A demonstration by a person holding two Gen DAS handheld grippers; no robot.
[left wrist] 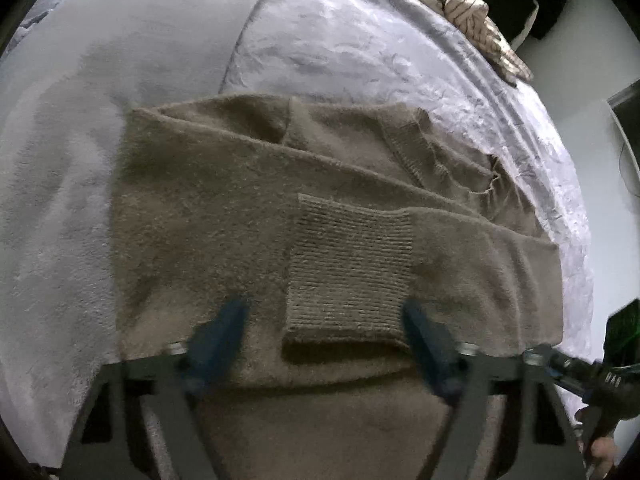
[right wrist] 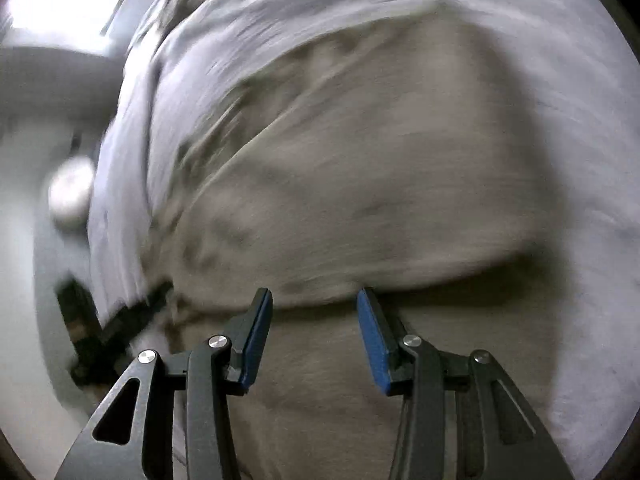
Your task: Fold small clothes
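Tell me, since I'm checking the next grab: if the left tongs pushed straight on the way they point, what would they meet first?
Most likely the brown sweater, at its ribbed cuff, which lies folded on top between the open left tongs. Nothing shows between them; depth is unclear.

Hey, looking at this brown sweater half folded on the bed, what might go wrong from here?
The ribbed cuff lies loose on the sweater, between the open left gripper fingers; a careless pinch may drag the sleeve askew. The right gripper is open, holding nothing, and its view is blurred, so it may grab the wrong layer.
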